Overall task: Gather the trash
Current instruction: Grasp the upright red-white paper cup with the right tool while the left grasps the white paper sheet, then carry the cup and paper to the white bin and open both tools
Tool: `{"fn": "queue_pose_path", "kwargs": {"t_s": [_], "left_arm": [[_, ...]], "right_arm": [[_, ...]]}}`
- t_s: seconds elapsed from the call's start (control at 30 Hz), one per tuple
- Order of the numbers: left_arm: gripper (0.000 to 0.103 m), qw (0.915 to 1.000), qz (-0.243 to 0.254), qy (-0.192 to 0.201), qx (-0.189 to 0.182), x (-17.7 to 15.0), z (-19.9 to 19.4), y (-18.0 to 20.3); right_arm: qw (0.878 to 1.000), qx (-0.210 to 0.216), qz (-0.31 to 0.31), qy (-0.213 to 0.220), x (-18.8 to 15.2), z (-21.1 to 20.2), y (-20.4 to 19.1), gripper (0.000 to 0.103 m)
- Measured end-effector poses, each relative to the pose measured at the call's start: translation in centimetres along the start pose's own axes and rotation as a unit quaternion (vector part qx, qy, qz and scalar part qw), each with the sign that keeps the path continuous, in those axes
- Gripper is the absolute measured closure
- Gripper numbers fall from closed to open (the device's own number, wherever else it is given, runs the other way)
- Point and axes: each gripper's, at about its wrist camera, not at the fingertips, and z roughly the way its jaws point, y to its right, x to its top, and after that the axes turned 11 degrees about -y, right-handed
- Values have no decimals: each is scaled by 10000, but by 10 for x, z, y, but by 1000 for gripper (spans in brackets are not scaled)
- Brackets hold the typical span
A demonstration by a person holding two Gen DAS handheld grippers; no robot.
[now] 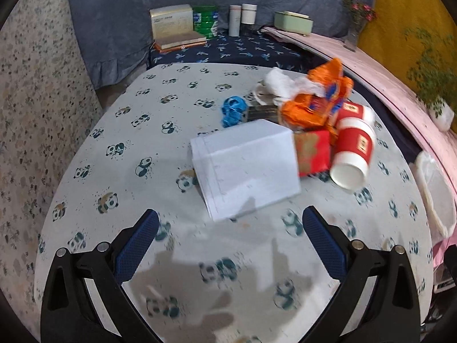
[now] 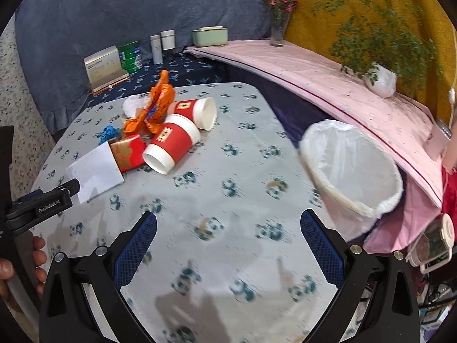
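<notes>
On the panda-print cloth counter [image 1: 120, 148], litter sits heaped at the far side: a white paper sheet [image 1: 245, 168], two red paper cups [image 2: 171, 145], orange wrappers [image 1: 311, 108]. A bag-lined white bin [image 2: 354, 168] stands off its right edge. Left gripper [image 1: 230, 240] and right gripper [image 2: 228, 243] fingers spread wide, holding nothing, before blue drapery [image 2: 128, 8].

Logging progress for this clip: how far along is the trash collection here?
Nothing looks collected: the lined trash bin appears empty. Both the left gripper and right gripper are open and hold nothing. Left on the table: white paper, two red paper cups, orange wrappers, a red packet, crumpled tissue, blue scrap.
</notes>
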Motion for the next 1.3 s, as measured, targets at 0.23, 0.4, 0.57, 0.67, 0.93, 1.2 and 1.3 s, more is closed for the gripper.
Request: {"fn": "queue_pose_path", "kwargs": {"t_s": [0.23, 0.4, 0.57, 0.67, 0.93, 1.2, 1.3], "left_arm": [[7, 9986, -302, -271, -352, 30, 43, -24], [13, 9987, -199, -259, -381, 39, 58, -18], [41, 9982, 20, -320, -505, 42, 65, -8], [56, 9982, 79, -321, -491, 40, 65, -5], [94, 9968, 312, -340, -648, 30, 59, 3], [101, 9954, 460, -272, -798, 13, 41, 14], [103, 9945, 560, -246, -854, 2, 30, 23]], "right_arm": [[9996, 260, -39, -60, 40, 37, -36, 7], [9987, 471, 159, -141, 69, 64, -51, 7], [9965, 709, 382, -238, 91, 92, -62, 7], [9967, 627, 414, -293, 99, 106, -69, 7], [9960, 541, 436, -568, 99, 138, -70, 24], [9956, 689, 339, -536, 85, 133, -58, 43], [9954, 738, 382, -479, 77, 122, -50, 43]]}}
